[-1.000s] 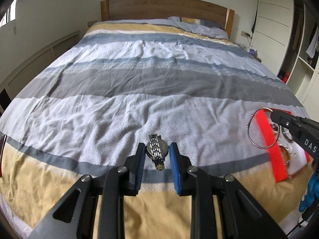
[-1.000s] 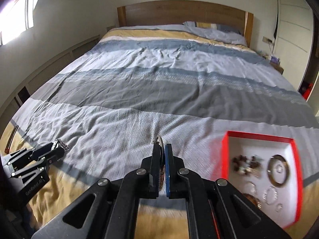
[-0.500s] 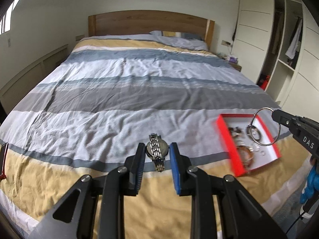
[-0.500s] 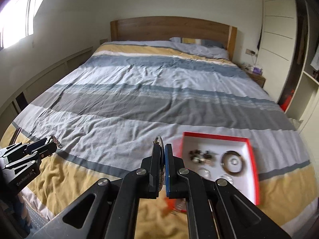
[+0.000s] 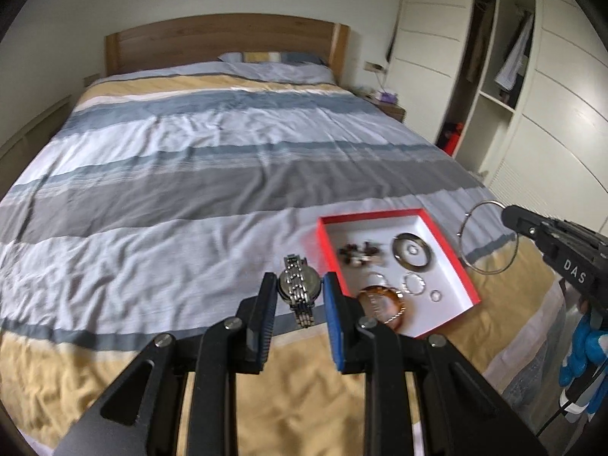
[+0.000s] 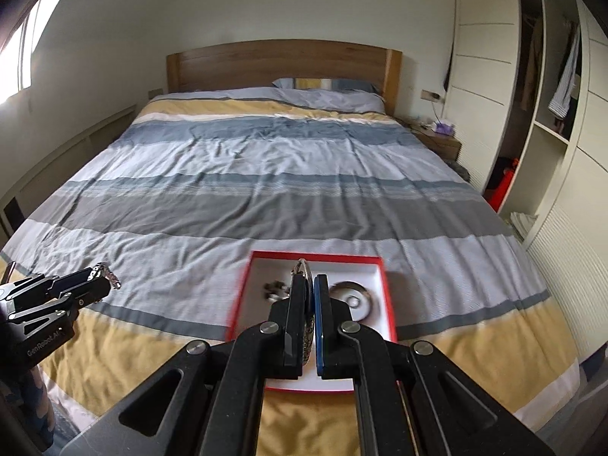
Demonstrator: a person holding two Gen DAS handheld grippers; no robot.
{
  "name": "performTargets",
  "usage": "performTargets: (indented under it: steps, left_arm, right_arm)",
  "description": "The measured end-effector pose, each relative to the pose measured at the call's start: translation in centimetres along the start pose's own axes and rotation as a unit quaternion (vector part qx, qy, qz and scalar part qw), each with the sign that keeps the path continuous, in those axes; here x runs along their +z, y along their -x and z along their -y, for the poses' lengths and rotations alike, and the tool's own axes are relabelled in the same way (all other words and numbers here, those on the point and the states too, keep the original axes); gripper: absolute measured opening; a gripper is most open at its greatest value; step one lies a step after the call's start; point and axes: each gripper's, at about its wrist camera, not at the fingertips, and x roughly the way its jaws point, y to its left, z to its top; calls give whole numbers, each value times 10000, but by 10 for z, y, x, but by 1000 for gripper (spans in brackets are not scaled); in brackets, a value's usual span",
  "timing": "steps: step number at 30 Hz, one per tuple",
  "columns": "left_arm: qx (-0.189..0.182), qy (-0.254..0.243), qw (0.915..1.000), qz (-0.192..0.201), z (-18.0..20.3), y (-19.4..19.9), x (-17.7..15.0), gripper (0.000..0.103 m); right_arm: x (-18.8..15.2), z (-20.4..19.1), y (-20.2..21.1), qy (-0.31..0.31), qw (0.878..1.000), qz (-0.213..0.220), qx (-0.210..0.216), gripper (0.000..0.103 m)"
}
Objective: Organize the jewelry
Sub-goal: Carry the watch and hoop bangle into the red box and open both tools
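The left claw (image 5: 298,296) clamps a watch (image 5: 297,288) just left of the red box (image 5: 448,262) on the bed (image 5: 190,174); the right claw (image 6: 308,292), pinched shut on a thin bangle (image 5: 487,237), hovers over it. Lower each piece inside before releasing.

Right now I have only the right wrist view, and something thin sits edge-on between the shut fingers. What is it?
Observer: A silver wire bangle. The right gripper pinches it at one spot on its rim, and the rest of the loop is free.
Operator: My gripper covers the near part of the box. Is anything lying there?
Observer: Yes, an amber bangle lies in the near part of the red box.
Operator: How does the other gripper hold its watch?
Observer: The left gripper clamps the silver link watch across its round case.
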Motion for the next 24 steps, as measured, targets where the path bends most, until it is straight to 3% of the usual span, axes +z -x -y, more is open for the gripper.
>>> performTargets:
  steps: [12, 18, 24]
  left_arm:
    - [-332, -436, 9975, -438, 65, -99, 12, 23]
    - [-298, -463, 9965, -631, 71, -132, 8, 23]
    - [-293, -497, 9944, -886, 75, -156, -4, 23]
  right_arm:
    - [-17, 35, -84, -266, 9983, -477, 185, 4]
    - [-31, 45, -116, -530, 9954, -669, 431, 4]
    - [-50, 66, -134, -767, 9930, -799, 406, 4]
